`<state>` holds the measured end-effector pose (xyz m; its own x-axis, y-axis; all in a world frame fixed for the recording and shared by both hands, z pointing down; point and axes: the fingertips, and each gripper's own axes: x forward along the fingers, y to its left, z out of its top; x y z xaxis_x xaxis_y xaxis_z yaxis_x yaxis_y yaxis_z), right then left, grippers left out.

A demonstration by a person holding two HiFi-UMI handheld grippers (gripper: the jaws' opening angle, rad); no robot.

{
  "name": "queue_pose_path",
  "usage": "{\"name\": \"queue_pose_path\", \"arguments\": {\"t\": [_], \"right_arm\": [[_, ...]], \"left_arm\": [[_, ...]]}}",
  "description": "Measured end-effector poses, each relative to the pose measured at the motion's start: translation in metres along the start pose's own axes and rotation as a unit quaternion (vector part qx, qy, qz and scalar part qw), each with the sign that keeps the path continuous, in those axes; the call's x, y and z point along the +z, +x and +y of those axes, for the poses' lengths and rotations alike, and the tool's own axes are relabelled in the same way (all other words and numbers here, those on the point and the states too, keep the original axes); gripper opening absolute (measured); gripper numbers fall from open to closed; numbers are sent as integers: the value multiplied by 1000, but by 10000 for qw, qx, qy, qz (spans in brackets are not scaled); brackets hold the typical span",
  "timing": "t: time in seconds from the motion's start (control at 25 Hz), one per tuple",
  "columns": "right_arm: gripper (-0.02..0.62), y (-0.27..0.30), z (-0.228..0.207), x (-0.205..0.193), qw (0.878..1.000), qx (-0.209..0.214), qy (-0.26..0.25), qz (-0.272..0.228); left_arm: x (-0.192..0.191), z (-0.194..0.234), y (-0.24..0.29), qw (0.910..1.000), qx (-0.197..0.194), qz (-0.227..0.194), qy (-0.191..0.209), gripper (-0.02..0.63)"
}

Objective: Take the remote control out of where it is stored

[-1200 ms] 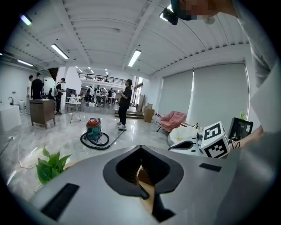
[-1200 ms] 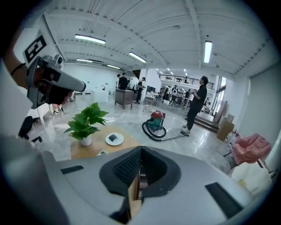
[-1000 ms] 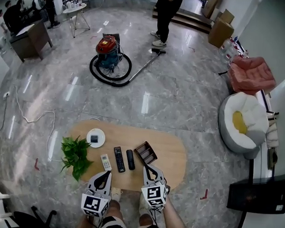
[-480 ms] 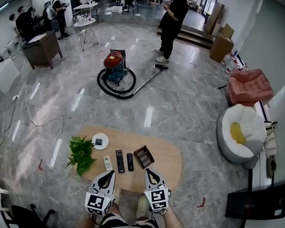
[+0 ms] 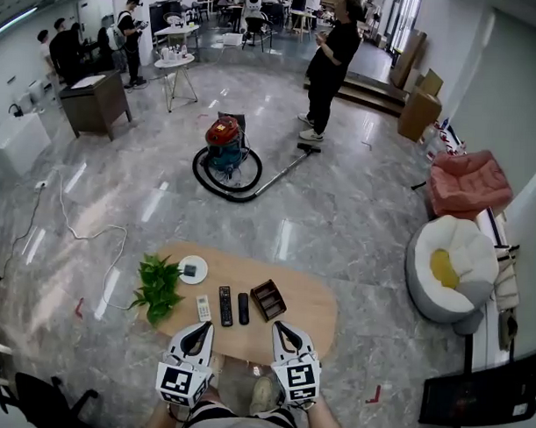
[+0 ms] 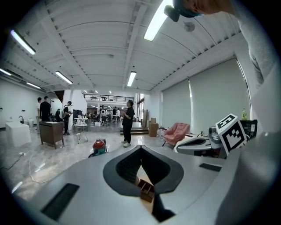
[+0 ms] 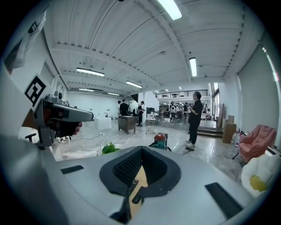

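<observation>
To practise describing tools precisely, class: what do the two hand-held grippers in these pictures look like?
The left gripper and right gripper match. Each has a pale grey-white, wedge-shaped shell that tapers to the fingers, which are lined inside with black textured pads round a teardrop-shaped recess. At the rear of each sits a white cube printed with black square markers. No cables show.

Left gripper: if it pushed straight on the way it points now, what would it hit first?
Probably the brown compartment box on the wooden table, which sits in line just below the left gripper's shut tips. Depth is unclear, so the table edge might come first.
</observation>
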<state>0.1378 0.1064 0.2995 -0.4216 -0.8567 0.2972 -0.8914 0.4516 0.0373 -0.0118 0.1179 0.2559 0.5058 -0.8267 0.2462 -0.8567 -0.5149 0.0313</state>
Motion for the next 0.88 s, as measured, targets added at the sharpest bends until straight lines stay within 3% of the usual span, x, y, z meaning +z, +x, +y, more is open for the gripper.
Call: {"name": "queue_pose_path", "arguments": {"t": [0.4, 0.88], "right_arm": [[8, -45, -4, 40, 9991, 47, -106, -420], [8, -77, -1, 38, 9982, 103, -234, -551]], "left_arm": [[31, -20, -38, 9989, 227, -362, 184, 6], [27, -36, -68, 9980, 451, -424, 145, 6]]}}
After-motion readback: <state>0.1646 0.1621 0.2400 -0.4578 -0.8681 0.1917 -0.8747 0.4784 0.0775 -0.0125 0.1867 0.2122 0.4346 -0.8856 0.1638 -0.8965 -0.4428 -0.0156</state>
